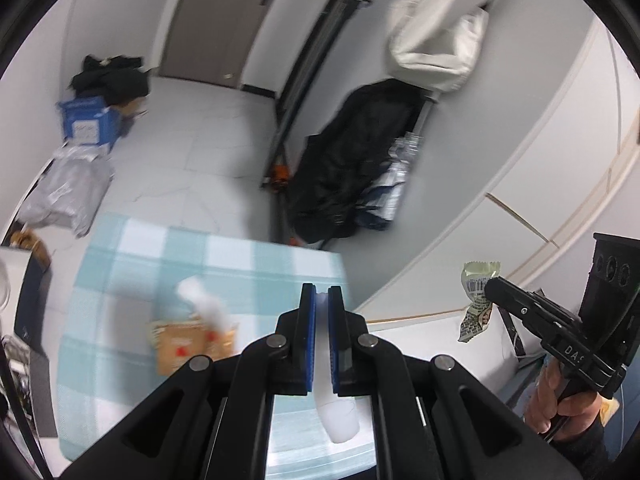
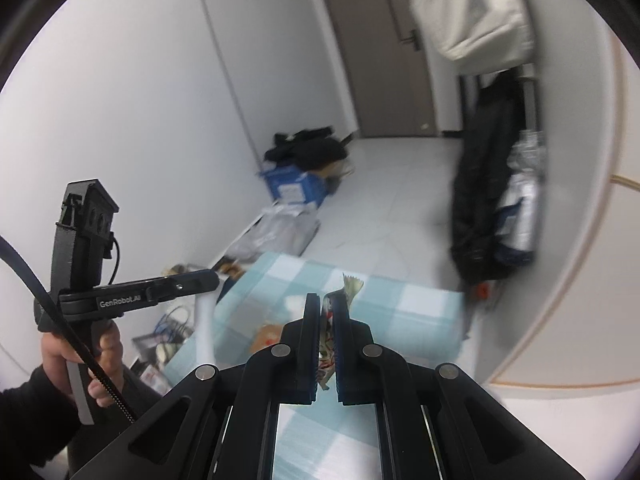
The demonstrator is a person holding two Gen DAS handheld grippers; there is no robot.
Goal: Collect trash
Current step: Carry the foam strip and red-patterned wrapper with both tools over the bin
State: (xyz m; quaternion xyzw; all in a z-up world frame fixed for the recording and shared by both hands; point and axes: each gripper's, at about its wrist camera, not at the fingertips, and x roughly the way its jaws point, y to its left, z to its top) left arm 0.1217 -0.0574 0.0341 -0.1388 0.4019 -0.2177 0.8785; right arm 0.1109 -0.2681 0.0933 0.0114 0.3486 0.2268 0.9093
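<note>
My left gripper [image 1: 322, 294] is shut on a white strip of tissue [image 1: 336, 412] that hangs down between its blue pads, above the checked blue-and-white table [image 1: 120, 360]. It shows from the side in the right wrist view [image 2: 212, 276]. My right gripper [image 2: 329, 300] is shut on a crumpled snack wrapper [image 2: 352, 286] whose serrated end sticks up past the fingers. The same wrapper [image 1: 478, 296] and right gripper [image 1: 490, 286] show at the right of the left wrist view, held in the air. A brown cardboard piece [image 1: 180, 346] and a white crumpled tissue [image 1: 204, 304] lie on the table.
A blue box [image 1: 88, 124] with dark clothes and grey plastic bags [image 1: 68, 192] lie on the floor at the left wall. A black coat [image 1: 352, 160] and a white bag [image 1: 436, 36] hang on a rack at the right. A grey door [image 2: 380, 48] is behind.
</note>
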